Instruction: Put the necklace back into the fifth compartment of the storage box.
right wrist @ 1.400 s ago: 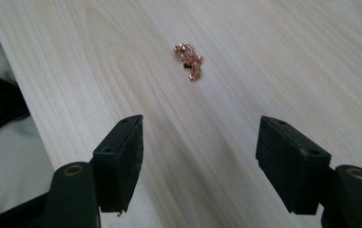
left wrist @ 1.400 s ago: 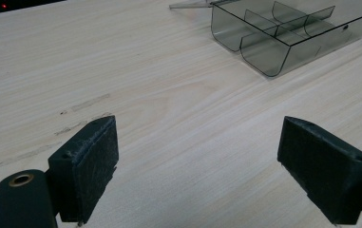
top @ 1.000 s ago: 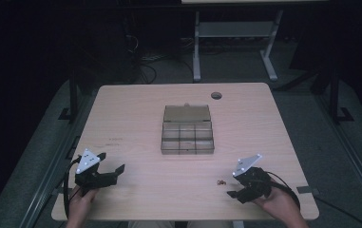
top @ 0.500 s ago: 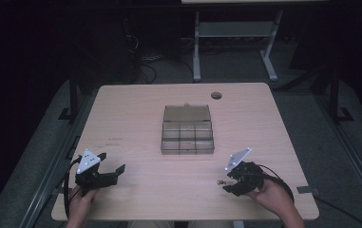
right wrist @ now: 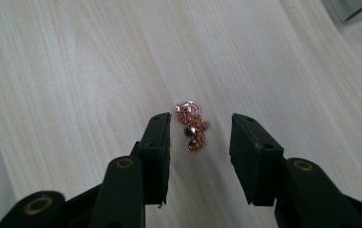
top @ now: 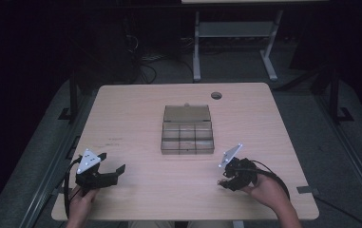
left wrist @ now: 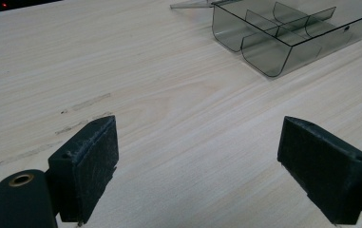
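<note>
Your right gripper (right wrist: 200, 142), jaws just closing but not yet pinching, straddles the small chain (right wrist: 191, 124) on the table (right wrist: 74, 71) to lift it, while your left gripper (left wrist: 197, 166) waits spread wide.

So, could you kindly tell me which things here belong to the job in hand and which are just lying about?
In the job:
- rose-gold chain, bunched on the table between the right gripper's fingers, which have just been closing; not yet pinched
- clear compartment box, lid open, probably its destination

Lying about:
- left gripper, open, idle
- table's cable hole
- desk frame behind
</note>
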A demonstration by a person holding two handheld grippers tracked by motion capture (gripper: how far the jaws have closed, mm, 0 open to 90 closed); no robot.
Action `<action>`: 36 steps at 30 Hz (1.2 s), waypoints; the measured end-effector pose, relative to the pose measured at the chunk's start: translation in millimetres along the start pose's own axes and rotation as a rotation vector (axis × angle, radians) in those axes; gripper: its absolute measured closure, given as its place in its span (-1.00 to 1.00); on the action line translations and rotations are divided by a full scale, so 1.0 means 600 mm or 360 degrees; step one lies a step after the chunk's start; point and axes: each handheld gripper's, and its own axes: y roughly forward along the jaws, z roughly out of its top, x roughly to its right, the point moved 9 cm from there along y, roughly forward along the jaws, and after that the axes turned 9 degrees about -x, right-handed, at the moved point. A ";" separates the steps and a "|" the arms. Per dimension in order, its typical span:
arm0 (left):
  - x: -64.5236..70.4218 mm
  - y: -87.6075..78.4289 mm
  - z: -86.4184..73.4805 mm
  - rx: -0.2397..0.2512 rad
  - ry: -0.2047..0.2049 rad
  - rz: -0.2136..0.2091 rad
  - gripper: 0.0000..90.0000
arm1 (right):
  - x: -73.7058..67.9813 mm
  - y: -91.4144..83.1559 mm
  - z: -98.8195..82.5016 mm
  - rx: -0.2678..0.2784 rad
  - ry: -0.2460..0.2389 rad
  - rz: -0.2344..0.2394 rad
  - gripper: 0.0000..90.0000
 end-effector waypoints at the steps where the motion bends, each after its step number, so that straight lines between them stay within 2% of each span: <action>1: 0.000 0.000 0.000 0.0000 0.0000 -0.0001 -0.71 | 0.000 0.001 0.001 -0.0006 -0.0003 -0.0003 0.31; 6: -0.001 0.000 0.000 0.0001 -0.0002 0.0000 -0.71 | 0.000 0.003 0.010 -0.0046 -0.0035 0.0001 0.41; 19: -0.002 0.000 0.000 0.0004 -0.0005 0.0000 -0.71 | -0.001 0.017 0.015 -0.0133 -0.0054 0.0019 0.62; 26: -0.002 0.000 0.000 0.0005 -0.0011 0.0001 -0.71 | -0.002 0.018 0.017 -0.0169 -0.0094 0.0016 0.87; 31: -0.002 -0.001 0.001 0.0008 -0.0013 -0.0001 -0.71 | -0.001 0.018 0.017 -0.0173 -0.0083 0.0031 0.93; 36: -0.002 0.000 0.000 0.0005 -0.0009 -0.0002 -0.71 | -0.001 0.010 0.019 -0.0140 -0.0085 0.0044 0.96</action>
